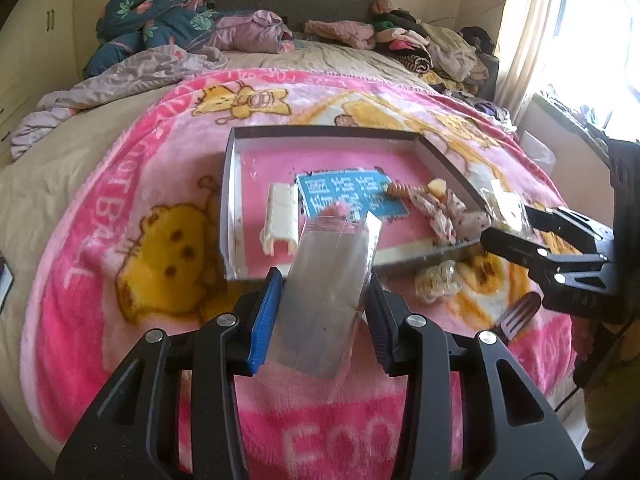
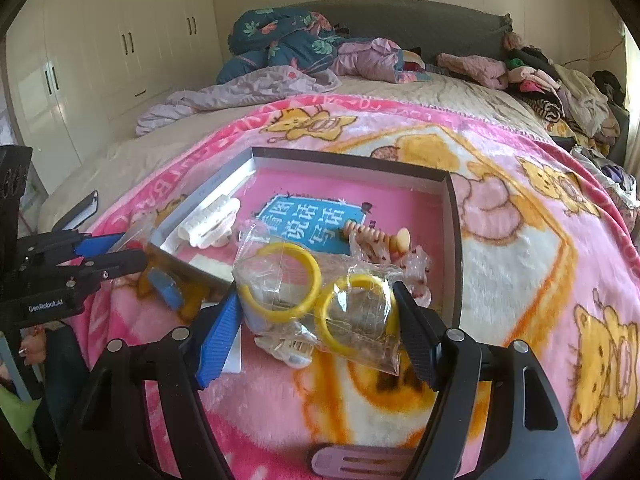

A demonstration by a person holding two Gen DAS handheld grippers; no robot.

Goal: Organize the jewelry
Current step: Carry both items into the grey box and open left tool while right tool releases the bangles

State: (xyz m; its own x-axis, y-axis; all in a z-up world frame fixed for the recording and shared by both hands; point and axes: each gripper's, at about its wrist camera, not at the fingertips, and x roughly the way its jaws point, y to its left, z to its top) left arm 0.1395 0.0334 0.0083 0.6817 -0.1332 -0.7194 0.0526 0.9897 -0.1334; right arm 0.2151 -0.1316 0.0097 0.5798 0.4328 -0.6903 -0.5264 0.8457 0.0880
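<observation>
In the left wrist view, my left hand-held gripper (image 1: 320, 312) pinches a clear plastic sleeve (image 1: 328, 304) between its blue pad and black pad, the sleeve standing up from the jaws and leaning over the near wall of the shallow box (image 1: 320, 133). The box lies on the pink cartoon blanket (image 1: 120, 208) spread over the bed, and inside it I see a white hair clip (image 1: 280, 216) to the left, a blue printed card (image 1: 352, 194) in the middle, and a spiral hair tie (image 1: 400, 189) beside a patterned scrunchie (image 1: 448, 212) to the right. My right hand-held gripper (image 1: 508, 216) comes in from the right at the box's near right corner, closed on a crinkled clear bag. A pale clip (image 1: 436, 282) lies on the blanket just outside the box, with a dark comb clip (image 1: 516, 318) nearer me. In the right wrist view, my right hand-held gripper (image 2: 316, 312) grips a clear bag of yellow bangles (image 2: 320, 296), held above the box's near edge, with the two rings side by side between the fingers. The left hand-held gripper shows at the far left, shut on its sleeve beside the box's left corner.
</observation>
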